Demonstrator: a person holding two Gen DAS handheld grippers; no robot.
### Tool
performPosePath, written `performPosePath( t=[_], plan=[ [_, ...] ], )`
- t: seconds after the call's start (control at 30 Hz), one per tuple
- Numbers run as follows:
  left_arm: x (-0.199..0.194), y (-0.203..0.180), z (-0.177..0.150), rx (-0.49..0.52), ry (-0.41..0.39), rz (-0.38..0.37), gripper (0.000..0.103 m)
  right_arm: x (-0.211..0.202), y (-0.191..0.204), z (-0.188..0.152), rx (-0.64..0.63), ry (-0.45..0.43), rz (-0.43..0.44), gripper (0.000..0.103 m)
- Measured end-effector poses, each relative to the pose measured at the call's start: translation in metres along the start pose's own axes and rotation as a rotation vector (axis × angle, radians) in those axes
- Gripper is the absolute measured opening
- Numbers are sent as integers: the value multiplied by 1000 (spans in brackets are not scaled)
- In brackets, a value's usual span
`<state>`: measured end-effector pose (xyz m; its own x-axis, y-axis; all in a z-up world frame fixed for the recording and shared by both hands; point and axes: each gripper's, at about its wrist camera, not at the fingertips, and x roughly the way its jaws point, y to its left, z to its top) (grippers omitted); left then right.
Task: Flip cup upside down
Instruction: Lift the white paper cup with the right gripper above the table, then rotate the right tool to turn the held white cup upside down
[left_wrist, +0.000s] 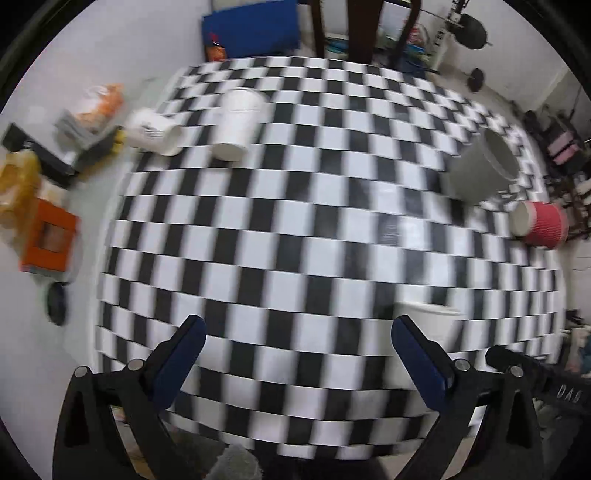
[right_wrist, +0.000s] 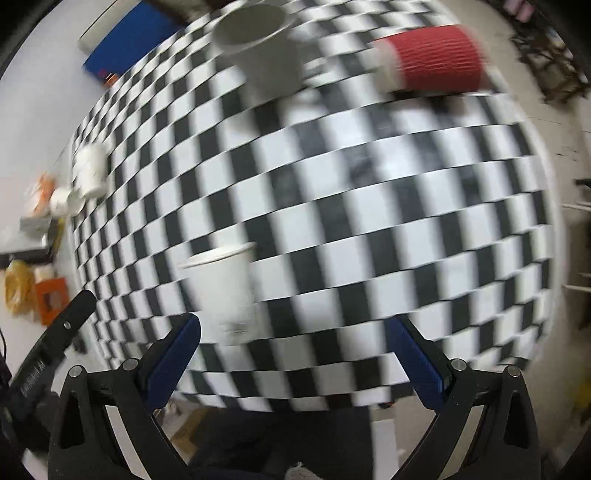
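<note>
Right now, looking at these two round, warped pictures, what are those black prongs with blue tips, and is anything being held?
No robot: a person holds a two-finger tool in each hand, with a wide-angle camera on each. One picture looks along the left gripper, the other along the right gripper. Both are open and hold nothing. Below lies a checkered cloth. On it are a white paper cup standing mouth up near the right gripper, a grey cup, a red ribbed cup on its side, and two more white cups at the far edge.

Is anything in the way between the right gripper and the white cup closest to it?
No. The right gripper is open, and the upright white paper cup stands just ahead of its left finger, with only bare checkered cloth between.
</note>
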<state>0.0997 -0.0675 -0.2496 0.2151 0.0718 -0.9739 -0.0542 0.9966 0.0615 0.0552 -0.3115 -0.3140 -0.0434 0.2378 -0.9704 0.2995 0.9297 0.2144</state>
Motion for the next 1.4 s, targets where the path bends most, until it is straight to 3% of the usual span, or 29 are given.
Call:
performPosePath(
  t=[0.1, 0.23, 0.4, 0.7, 0.83, 0.9, 1.0, 1.07, 1.17, 1.23, 1.27, 1.3, 1.37, 1.4],
  plan=[
    [17, 22, -16, -20, 14, 54, 103, 26, 27, -1, -39, 40, 11, 86],
    [40, 38, -27, -61, 55, 80, 103, 55, 48, -3, -74, 77, -49, 67],
    [53, 46, -36, -72, 72, 77, 103, 67, 51, -5, -72, 91, -66, 55],
    [49, 42, -39, -42, 58, 71, 103, 56, 52, -4, -68, 71, -72, 56],
    [28, 39, -34, -29, 6, 48, 103, 20, 62, -5, -126, 26, -86, 79],
    [16, 39, -30, -14, -44, 60, 103, -7, 72, -10, -230, -15, -145, 86],
    [3, 37, -30, 6, -123, 93, 103, -35, 105, -24, -537, -120, -372, 95],
    [7, 34, -33, 20, -154, 141, 103, -31, 130, -43, -853, -152, -547, 95],
    [35, 31, -39, -5, -88, 144, 103, 19, 143, -83, -1377, -67, -869, 95],
    [50, 32, -44, -45, -38, 130, 103, 48, 134, -99, -1596, 5, -984, 95],
    [55, 32, -47, -62, -24, 123, 103, 61, 129, -100, -1614, 89, -980, 95],
    [61, 33, -50, -82, -10, 120, 103, 67, 129, -89, -1491, 172, -900, 95],
    [71, 37, -54, -124, 26, 103, 103, 61, 125, -54, -1126, 253, -620, 95],
    [75, 40, -56, -144, 42, 90, 103, 55, 120, -32, -938, 227, -497, 95]
  ],
)
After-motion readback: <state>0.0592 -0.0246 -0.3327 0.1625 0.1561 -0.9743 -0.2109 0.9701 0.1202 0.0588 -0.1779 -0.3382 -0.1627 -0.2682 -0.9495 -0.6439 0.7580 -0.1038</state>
